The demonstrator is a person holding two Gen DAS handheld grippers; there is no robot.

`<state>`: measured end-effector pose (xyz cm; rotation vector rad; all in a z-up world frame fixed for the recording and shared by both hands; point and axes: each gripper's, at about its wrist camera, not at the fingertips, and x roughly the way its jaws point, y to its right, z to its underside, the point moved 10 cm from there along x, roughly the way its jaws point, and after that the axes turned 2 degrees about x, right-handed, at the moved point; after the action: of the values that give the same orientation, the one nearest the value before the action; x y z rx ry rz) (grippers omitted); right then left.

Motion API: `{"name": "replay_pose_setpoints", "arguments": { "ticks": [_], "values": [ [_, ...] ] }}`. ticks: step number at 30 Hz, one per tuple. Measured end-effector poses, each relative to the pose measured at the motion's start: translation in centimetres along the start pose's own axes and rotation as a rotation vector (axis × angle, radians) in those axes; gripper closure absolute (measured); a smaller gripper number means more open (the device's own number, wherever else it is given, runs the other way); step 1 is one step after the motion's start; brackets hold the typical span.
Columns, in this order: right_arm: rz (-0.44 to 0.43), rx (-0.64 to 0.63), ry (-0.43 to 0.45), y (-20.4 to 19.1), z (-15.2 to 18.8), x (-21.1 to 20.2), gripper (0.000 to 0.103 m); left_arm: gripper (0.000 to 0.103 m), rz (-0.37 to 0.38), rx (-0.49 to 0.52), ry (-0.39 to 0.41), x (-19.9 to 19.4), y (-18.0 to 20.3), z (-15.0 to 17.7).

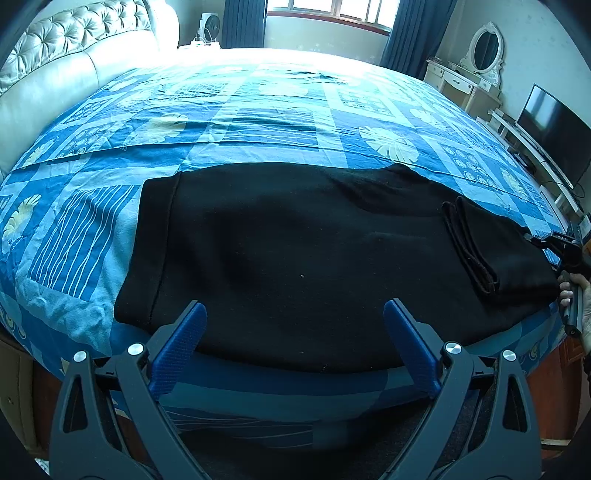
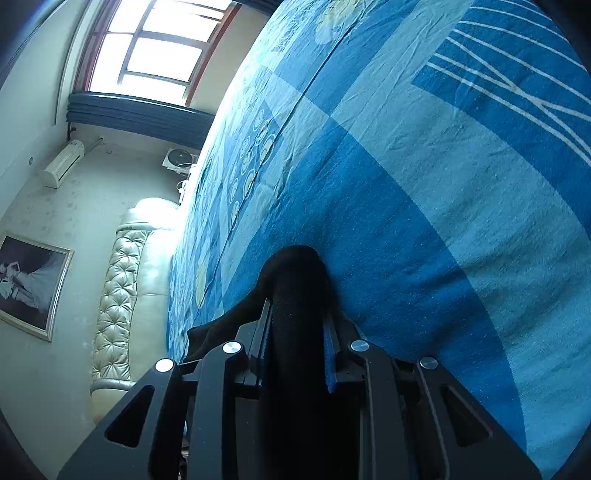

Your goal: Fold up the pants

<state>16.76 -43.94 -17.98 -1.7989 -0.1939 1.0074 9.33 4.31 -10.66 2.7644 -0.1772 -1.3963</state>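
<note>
Black pants (image 1: 295,258) lie flat across the near part of the bed, waistband at the left, legs folded back on themselves at the right end (image 1: 480,243). My left gripper (image 1: 293,325) hovers over the pants' near edge, its blue fingers (image 1: 181,343) wide open with nothing between them. At the far right, my right gripper (image 1: 554,247) meets the folded leg end, with a hand (image 1: 572,295) on its handle. In the right wrist view, rolled on its side, the right gripper (image 2: 297,291) is shut on a thick roll of black fabric (image 2: 295,266) pressed against the bedsheet (image 2: 424,184).
The bed (image 1: 258,110) carries a blue patterned sheet and has a tufted cream headboard (image 1: 55,62) at the left. A dresser with an oval mirror (image 1: 484,48) and a TV (image 1: 554,129) stand at the right. A window (image 1: 332,11) with dark curtains is at the back.
</note>
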Motion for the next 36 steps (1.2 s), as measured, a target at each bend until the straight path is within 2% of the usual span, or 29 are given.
{"name": "replay_pose_setpoints", "arguments": {
  "ticks": [5,10,16,22,28,36],
  "values": [
    [-0.009,0.003,0.002,-0.1,-0.1,0.0,0.081,0.006,-0.004,0.011,0.002,0.0,0.1,0.0],
    [-0.063,0.027,0.003,-0.3,0.2,-1.0,0.071,0.006,-0.006,0.01,0.001,0.0,0.1,0.0],
    [-0.068,-0.006,-0.032,-0.4,2.6,-2.4,0.063,0.006,-0.007,0.003,0.0,-0.1,0.0,0.0],
    [-0.08,-0.01,-0.059,0.3,5.0,-3.7,0.062,0.006,-0.007,0.007,0.001,-0.1,0.0,0.0],
    [-0.107,-0.003,-0.037,0.7,5.7,-4.2,0.063,0.006,-0.006,0.005,-0.003,-0.1,0.0,0.1],
    [-0.065,-0.032,-0.016,1.3,5.6,-3.9,0.074,0.006,-0.006,0.01,-0.003,0.0,0.2,0.2]
  ]
}}
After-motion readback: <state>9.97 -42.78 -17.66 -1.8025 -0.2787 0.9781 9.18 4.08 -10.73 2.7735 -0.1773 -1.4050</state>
